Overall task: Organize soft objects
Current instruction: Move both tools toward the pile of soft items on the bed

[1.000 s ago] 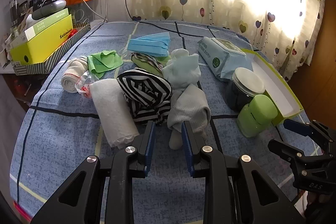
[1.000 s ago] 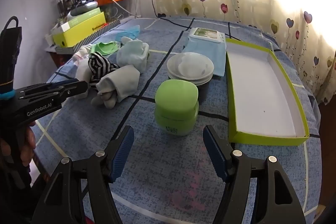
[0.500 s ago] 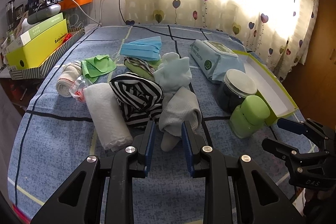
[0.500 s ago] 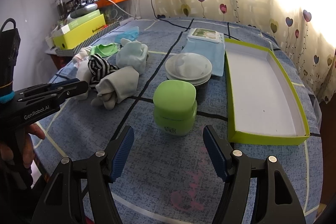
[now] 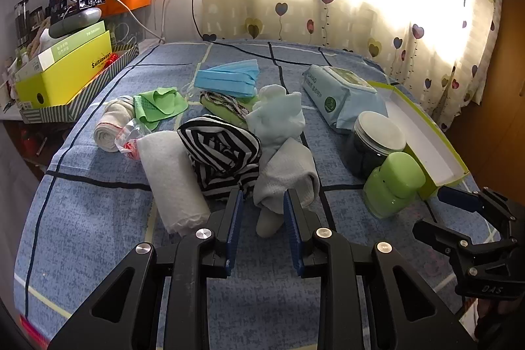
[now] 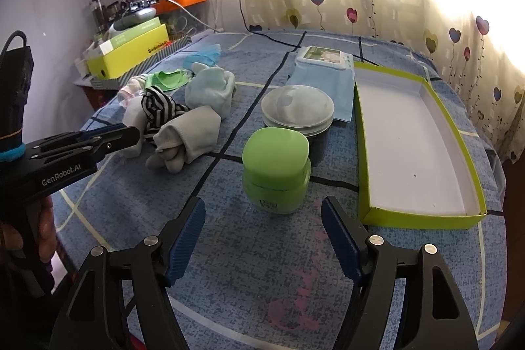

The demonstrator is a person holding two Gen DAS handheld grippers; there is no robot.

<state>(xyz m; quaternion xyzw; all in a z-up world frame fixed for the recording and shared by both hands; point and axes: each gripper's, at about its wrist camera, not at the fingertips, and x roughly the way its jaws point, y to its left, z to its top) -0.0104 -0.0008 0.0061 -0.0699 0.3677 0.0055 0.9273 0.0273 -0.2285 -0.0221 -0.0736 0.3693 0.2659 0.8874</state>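
A pile of soft things lies on the blue bedspread: a grey sock [image 5: 285, 179] [image 6: 187, 133], a black-and-white striped cloth [image 5: 223, 153] [image 6: 157, 107], a white towel roll [image 5: 170, 179], a pale blue sock bundle [image 5: 279, 117] [image 6: 210, 91], green cloths [image 5: 157, 104] and blue face masks [image 5: 226, 77]. My left gripper [image 5: 262, 218] is open, its jaws either side of the grey sock's end, not closed on it. My right gripper [image 6: 262, 238] is open wide and empty, just short of a green jar [image 6: 277, 169]. An empty lime-green tray [image 6: 413, 133] lies at the right.
A clear jar with a white lid [image 6: 297, 109] stands behind the green jar. A wet-wipes pack [image 5: 338, 94] lies at the back. Yellow boxes [image 5: 62, 71] sit in a striped tray at the bed's left edge. A heart-print curtain hangs behind.
My left gripper has drawn back slightly from the pile, still open around the grey sock's end. The right gripper has barely moved.
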